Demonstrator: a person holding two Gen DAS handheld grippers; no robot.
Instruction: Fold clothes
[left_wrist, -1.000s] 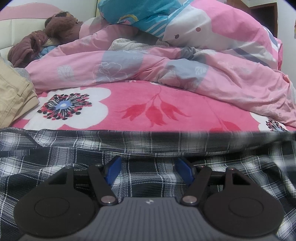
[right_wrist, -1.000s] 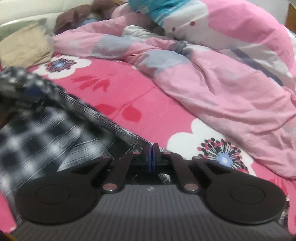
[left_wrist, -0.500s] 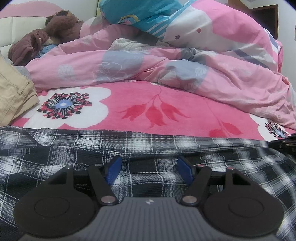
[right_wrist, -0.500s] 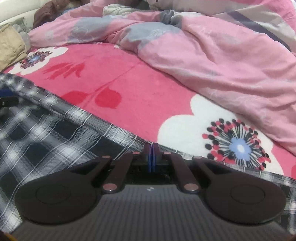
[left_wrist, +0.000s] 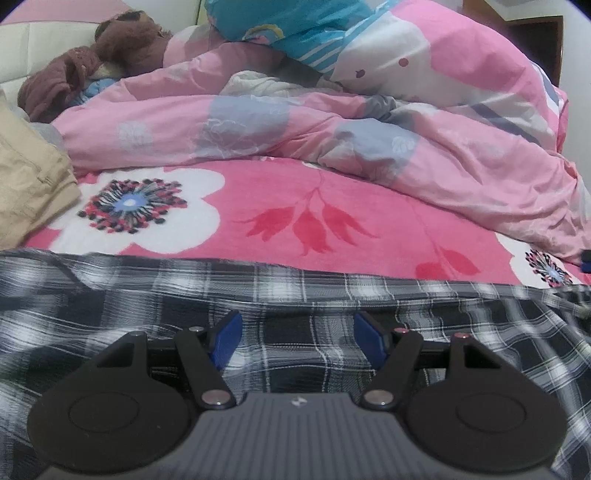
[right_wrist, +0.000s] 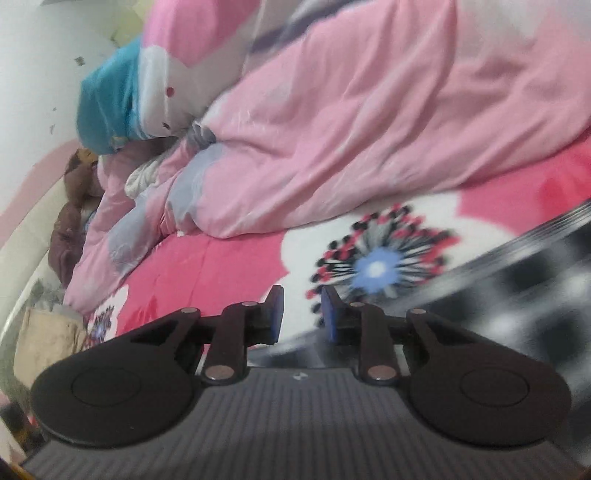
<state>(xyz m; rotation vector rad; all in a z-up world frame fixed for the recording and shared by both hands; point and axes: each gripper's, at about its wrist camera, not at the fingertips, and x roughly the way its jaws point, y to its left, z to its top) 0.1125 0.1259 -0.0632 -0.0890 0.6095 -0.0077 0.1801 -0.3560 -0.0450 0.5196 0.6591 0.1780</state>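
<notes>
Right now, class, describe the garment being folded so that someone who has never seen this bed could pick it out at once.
Start from the bed's pink floral sheet, with the crumpled pink duvet heaped along its far side. On the near part of the sheet, under the left tongs, lies the plaid shirt. Its black, grey and white checks set it apart from the pink bedding and the plain beige clothes at the left.

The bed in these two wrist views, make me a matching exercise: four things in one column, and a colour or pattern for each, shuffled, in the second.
Things:
1. shirt
2. bedsheet
3. folded trousers
4. plush toy

Colours or patterns:
A. brown
B. black and white plaid
C. beige
D. bright pink with big white flowers

Pairs: 1-B, 2-D, 3-C, 4-A
</notes>
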